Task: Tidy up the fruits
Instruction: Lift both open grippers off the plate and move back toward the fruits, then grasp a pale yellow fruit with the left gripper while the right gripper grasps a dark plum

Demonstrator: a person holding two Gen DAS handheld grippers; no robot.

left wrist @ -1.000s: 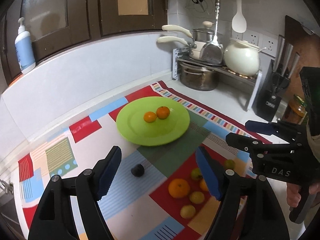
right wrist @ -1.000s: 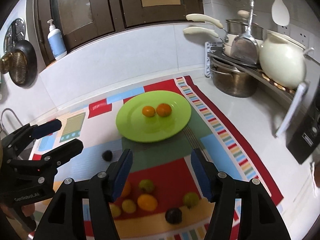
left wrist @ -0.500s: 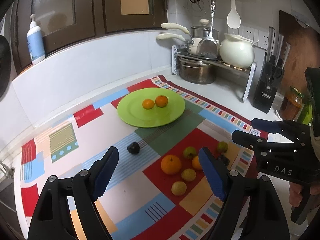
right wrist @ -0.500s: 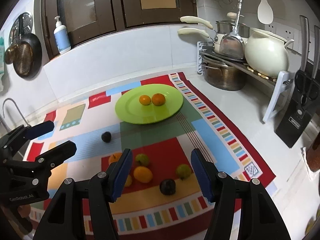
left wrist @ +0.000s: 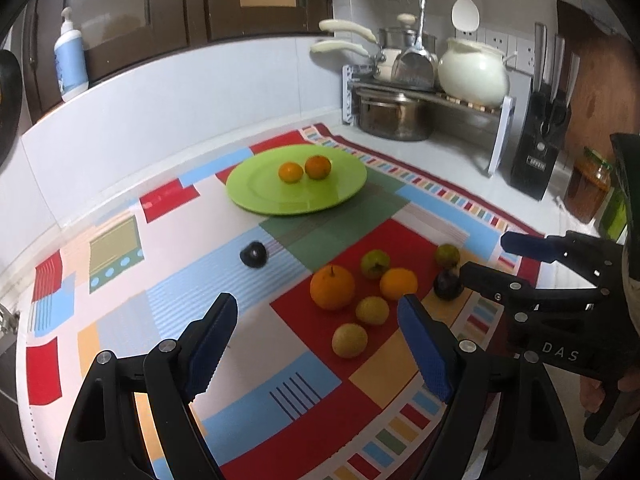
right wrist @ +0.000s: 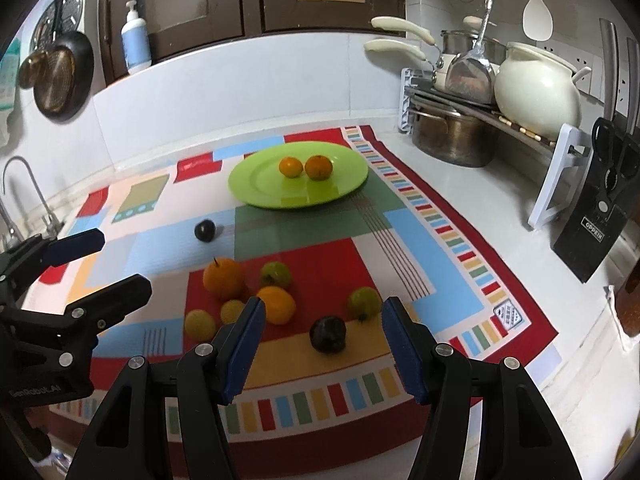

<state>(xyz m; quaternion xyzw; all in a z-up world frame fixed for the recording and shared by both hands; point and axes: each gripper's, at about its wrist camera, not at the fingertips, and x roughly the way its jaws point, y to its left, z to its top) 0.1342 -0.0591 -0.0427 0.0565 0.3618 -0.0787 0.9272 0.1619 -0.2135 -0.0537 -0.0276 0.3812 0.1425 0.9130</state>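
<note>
From your left wrist view, the green plate [left wrist: 256, 190] sits at the far side of the patchwork mat [left wrist: 120, 320] on the desk, and it holds two small oranges [left wrist: 305, 169] touching side by side. Your left tool [left wrist: 316, 344] hangs over the mat with its jaws spread and nothing between the pads. The loose fruit lies ahead of it: a large orange [left wrist: 332, 287], a smaller orange fruit [left wrist: 398, 284], three yellow-green ones near them, and a dark plum [left wrist: 253, 255] off to the left by itself (well apart from the rest). Your right tool [left wrist: 492, 256] shows at the right edge, just beside a second dark plum [left wrist: 447, 285].

From your right wrist view, the same plate [right wrist: 256, 188] carries the same two oranges [right wrist: 306, 167]. Your right tool [right wrist: 323, 346] is also parted and empty; the dark plum [right wrist: 328, 334] lies on the mat between its blue pads as seen from here, untouched, with a green fruit [right wrist: 364, 303] just behind it. The other fruits cluster to the left, beyond the left pad.
</note>
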